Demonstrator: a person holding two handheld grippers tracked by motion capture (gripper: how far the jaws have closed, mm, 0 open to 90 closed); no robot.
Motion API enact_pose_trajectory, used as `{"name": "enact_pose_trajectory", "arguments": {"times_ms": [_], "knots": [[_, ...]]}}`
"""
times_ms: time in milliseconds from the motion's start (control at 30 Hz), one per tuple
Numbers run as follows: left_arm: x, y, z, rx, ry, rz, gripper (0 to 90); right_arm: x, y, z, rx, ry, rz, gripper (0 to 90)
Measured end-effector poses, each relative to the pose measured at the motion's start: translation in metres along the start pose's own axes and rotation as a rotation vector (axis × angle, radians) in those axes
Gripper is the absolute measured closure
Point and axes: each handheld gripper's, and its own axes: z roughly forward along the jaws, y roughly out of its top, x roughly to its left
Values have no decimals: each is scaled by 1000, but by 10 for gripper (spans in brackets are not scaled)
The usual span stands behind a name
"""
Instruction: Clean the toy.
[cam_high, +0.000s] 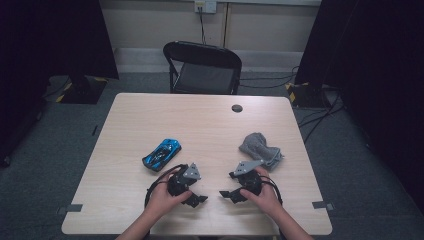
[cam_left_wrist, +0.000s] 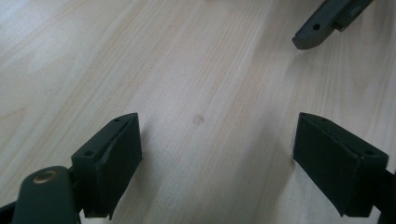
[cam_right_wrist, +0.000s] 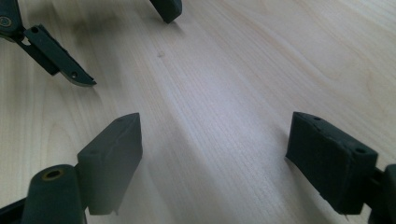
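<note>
A glossy blue toy car (cam_high: 162, 154) with dark windows lies on the pale wood-grain surface (cam_high: 200, 120), just beyond and left of the left gripper (cam_high: 198, 199). A crumpled grey knitted cloth (cam_high: 259, 148) lies soft and lumpy just beyond the right gripper (cam_high: 226, 195), well right of the car. Both grippers rest near each other, tips facing; each one's fingers (cam_left_wrist: 116, 154) (cam_right_wrist: 114, 156) stand wide apart over bare wood, gripping nothing.
</note>
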Motion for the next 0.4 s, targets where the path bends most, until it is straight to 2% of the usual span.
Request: {"name": "enact_pose_trajectory", "arguments": {"times_ms": [33,133,233,267,400], "knots": [[0,-1,0,0,0,22,140,0,-1,0,-4,-4,-6,180],[-1,-4,2,-27,-9,31,99,2,-3,0,-13,-18,-32,179],[-2,-7,6,-44,-24,51,32,5,-4,1,1,-41,-72,174],[-3,-7,7,-52,-24,50,0,6,-4,1,2,-48,-73,173],[-3,-7,8,-64,-25,51,0,6,-4,1,2,-48,-72,173]]}}
